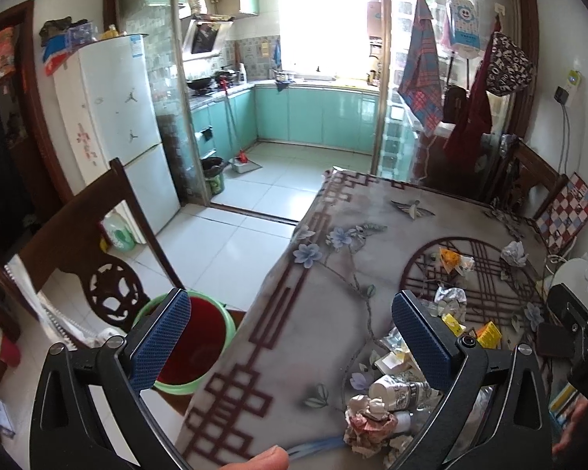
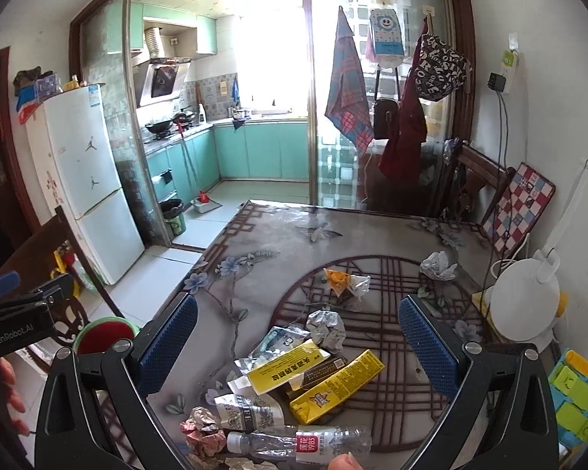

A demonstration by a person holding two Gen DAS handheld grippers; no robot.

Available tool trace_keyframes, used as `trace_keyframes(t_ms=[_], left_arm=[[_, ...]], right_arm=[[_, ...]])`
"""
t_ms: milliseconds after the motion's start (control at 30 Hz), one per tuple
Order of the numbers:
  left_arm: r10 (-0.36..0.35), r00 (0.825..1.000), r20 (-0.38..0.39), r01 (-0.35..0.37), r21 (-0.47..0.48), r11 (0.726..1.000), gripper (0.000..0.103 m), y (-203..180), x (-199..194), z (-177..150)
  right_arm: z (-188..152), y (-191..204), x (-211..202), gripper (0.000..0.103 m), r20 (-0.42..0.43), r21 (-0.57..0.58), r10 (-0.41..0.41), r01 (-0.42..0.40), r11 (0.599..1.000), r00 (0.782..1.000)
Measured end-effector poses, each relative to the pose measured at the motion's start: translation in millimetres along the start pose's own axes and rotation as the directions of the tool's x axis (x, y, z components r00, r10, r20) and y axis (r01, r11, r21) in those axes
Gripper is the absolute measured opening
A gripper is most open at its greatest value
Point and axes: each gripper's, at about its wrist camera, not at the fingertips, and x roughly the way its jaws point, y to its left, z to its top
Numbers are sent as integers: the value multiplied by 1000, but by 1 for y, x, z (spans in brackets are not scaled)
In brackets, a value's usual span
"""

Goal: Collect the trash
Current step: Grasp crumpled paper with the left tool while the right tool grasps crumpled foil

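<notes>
A heap of trash lies on the patterned table (image 2: 254,235): a yellow carton (image 2: 337,385), a second yellow box (image 2: 284,366), a clear plastic bottle (image 2: 302,442), a crumpled paper cup (image 2: 247,411), a pink paper wad (image 2: 202,431) and a foil wad (image 2: 327,329). Farther back are an orange wrapper (image 2: 339,280) and a white paper ball (image 2: 439,266). My right gripper (image 2: 298,338) hangs open above the heap. My left gripper (image 1: 290,342) is open over the table's left edge, the paper cup (image 1: 396,389) and pink wad (image 1: 368,419) beside its right finger. A green bin (image 1: 184,346) with a red liner stands on the floor below.
A dark wooden chair (image 1: 98,235) stands left of the table next to the bin. A white lamp (image 2: 525,297) and a checked cushion (image 2: 517,207) sit at the table's right by the wall. A white fridge (image 1: 113,117) and the kitchen lie beyond.
</notes>
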Motion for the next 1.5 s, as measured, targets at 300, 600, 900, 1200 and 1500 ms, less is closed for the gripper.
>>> trace_keyframes(t_ms=[300,600,900,1200,1500], left_arm=[[-121,987,-106,139,182,973,103,-16,38,-58],[-231,893,-386,281,76,957,91,-27,91,-93],[-283,861,-424,357,105,928,84,-29,86,-108],[-325,780,-535,441,103,891,79,-65,115,-138],[-401,696,-596,467,-48,883,20,-67,132,-145]], right_arm=[[-113,-8,28,103,-386,-105,132,-185,977,913],[-211,27,63,95,-577,-77,196,-291,953,793],[-200,9,69,9,-560,35,277,-312,950,781],[-161,-31,42,8,-439,70,239,-232,970,866],[-139,-44,21,8,-354,126,200,-165,978,914]])
